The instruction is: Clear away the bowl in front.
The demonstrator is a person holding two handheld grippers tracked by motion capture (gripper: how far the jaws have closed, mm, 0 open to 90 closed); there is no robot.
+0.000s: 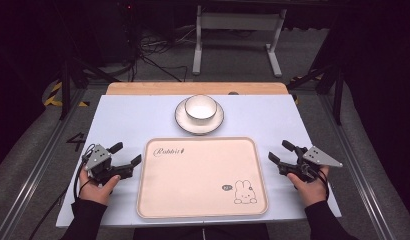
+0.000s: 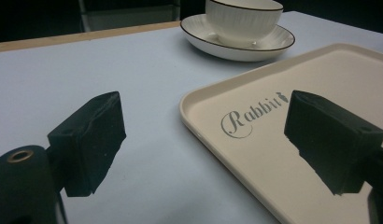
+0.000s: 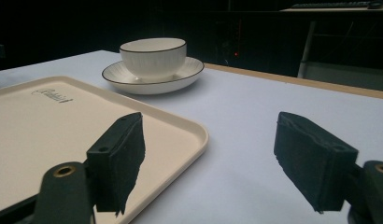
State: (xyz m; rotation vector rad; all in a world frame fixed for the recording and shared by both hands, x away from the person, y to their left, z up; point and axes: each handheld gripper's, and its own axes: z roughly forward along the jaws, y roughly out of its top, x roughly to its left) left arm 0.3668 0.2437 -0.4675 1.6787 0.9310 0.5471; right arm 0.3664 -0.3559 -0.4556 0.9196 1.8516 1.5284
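- High view: fixed cam above the person's side, looks forward and down on the whole table (image 1: pixel 143 107); far off, floor and a grey frame behind also seen.
- Left gripper view: cam rides on the left gripper (image 2: pixel 203 140), low over the table, very near; looks between its jaws, across the tray's (image 2: pixel 320 74) corner w/ the "Rabbit" print, toward the bowl (image 2: pixel 243 18) on its saucer (image 2: pixel 236 44).
- Right gripper view: cam on the right gripper (image 3: pixel 208 158), also low and near; looks from the tray's other side toward the same bowl.
- Shared: all 3 views have tray, bowl and saucer; both gripper views cross at the tray's far edge.
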